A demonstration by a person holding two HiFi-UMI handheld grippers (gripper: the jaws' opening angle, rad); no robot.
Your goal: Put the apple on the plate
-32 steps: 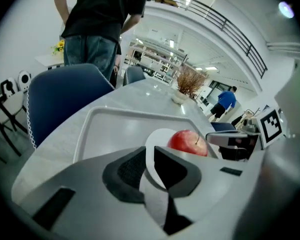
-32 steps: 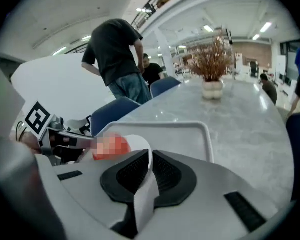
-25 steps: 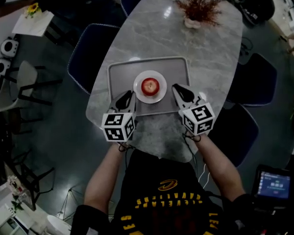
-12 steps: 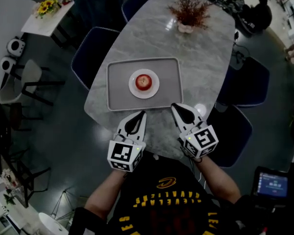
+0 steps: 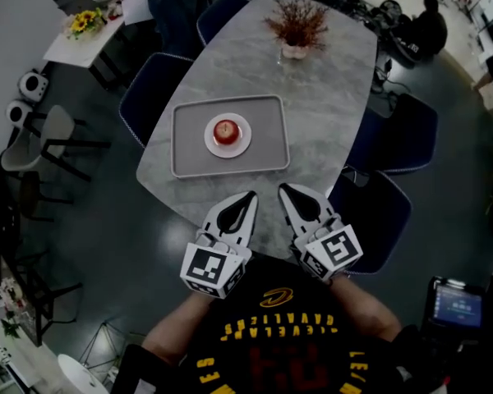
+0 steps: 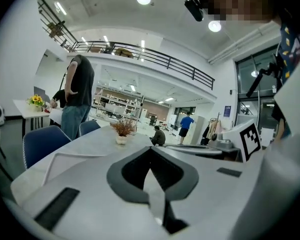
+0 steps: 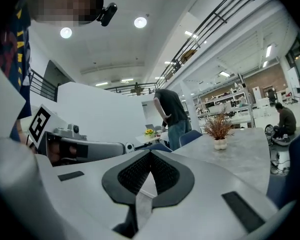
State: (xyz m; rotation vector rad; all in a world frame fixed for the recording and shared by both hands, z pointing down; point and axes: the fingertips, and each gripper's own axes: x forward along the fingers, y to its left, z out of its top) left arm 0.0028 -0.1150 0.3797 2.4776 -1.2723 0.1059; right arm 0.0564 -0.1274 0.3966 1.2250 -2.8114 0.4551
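Apple (image 5: 225,130) sits on the white plate (image 5: 241,144) at the centre of the grey tray (image 5: 189,156), near the table's (image 5: 329,80) left edge. Left gripper (image 5: 248,197) and right gripper (image 5: 284,190): jaws pressed together, nothing between them. Both are over the table's near edge, clear of the tray.

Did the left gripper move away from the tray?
Yes. A second ago the left gripper was at the near edge of the tray. Now it has pulled back toward the person, clear of the tray.
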